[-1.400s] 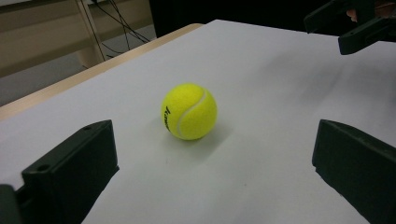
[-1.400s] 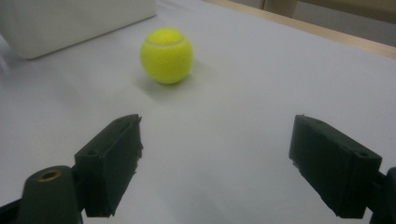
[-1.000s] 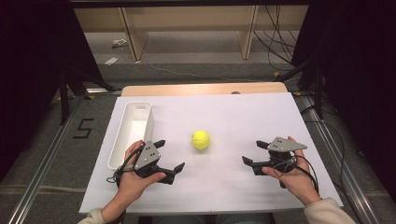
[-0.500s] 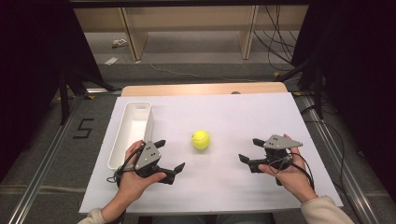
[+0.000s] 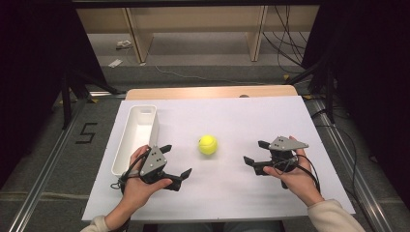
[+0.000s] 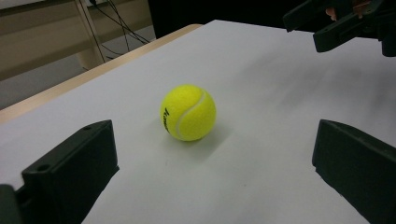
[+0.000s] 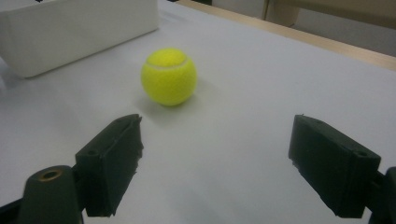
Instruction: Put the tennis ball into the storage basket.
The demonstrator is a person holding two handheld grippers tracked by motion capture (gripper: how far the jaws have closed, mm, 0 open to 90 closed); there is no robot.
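Observation:
A yellow tennis ball (image 5: pixel 208 144) rests on the white table (image 5: pixel 232 116) between my two grippers. My left gripper (image 5: pixel 176 160) is held near the front left, open, its jaws pointing at the ball from a short way off. My right gripper (image 5: pixel 255 152) is on the ball's right, also open and empty, and aimed at it. In the left gripper view the ball (image 6: pixel 188 112) lies ahead of the spread jaws of the left gripper (image 6: pixel 215 158), with the right gripper (image 6: pixel 341 23) at the top right. In the right gripper view the ball (image 7: pixel 169 77) sits beyond the open right gripper (image 7: pixel 217 140).
A long white tray (image 5: pixel 155 126) stands along the table's left side, just beyond my left hand; its wall (image 7: pixel 79 28) lies behind the ball in the right gripper view. Past the table's wooden far edge (image 5: pixel 212 92) are floor, cables and shelf legs.
My right gripper has shifted a little to the left and forward, closer to the ball. The left gripper and the ball have stayed put.

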